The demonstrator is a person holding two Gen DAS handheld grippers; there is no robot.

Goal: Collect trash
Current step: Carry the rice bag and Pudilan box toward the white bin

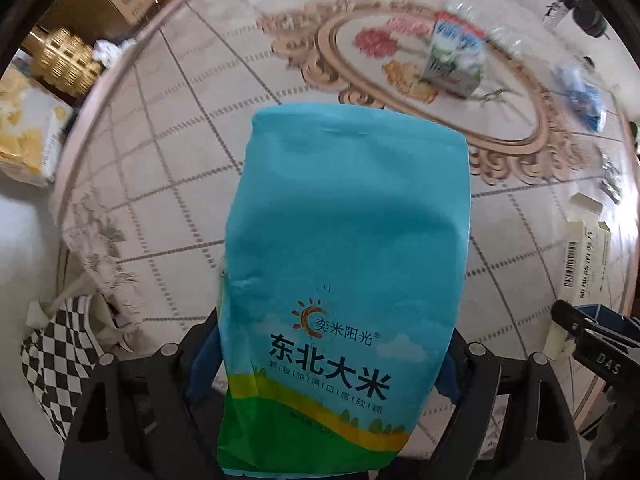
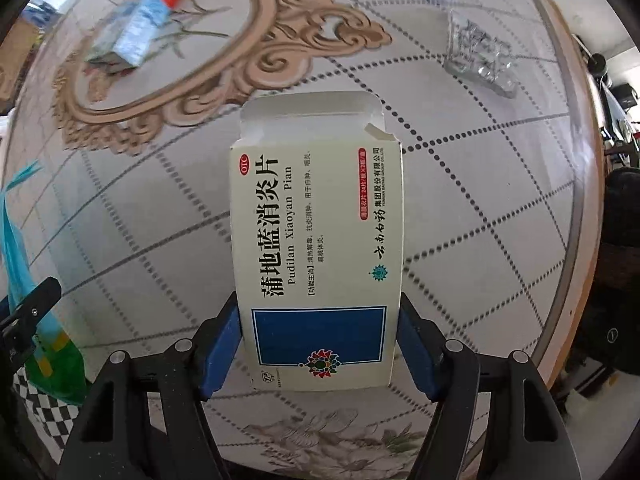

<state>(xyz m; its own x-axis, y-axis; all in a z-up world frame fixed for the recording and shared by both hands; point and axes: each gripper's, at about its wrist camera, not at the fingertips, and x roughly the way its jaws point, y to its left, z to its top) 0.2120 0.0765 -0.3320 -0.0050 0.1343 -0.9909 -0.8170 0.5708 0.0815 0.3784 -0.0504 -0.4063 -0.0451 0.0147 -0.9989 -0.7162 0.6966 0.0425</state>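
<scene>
Two pieces of trash are held above a round patterned table [image 2: 460,184], apparently lifted clear for carrying off. The left tongs [image 1: 340,364] are clamped on the lower part of a blue-and-green rice bag [image 1: 344,264]; its long axis runs straight forward from the tongs, printed face up. The right tongs [image 2: 320,344] pinch the near end of a white medicine box [image 2: 316,248], which also points forward, its open flap farthest away. A small carton [image 1: 456,60] and crumpled clear plastic [image 2: 480,56] lie on the table beyond.
</scene>
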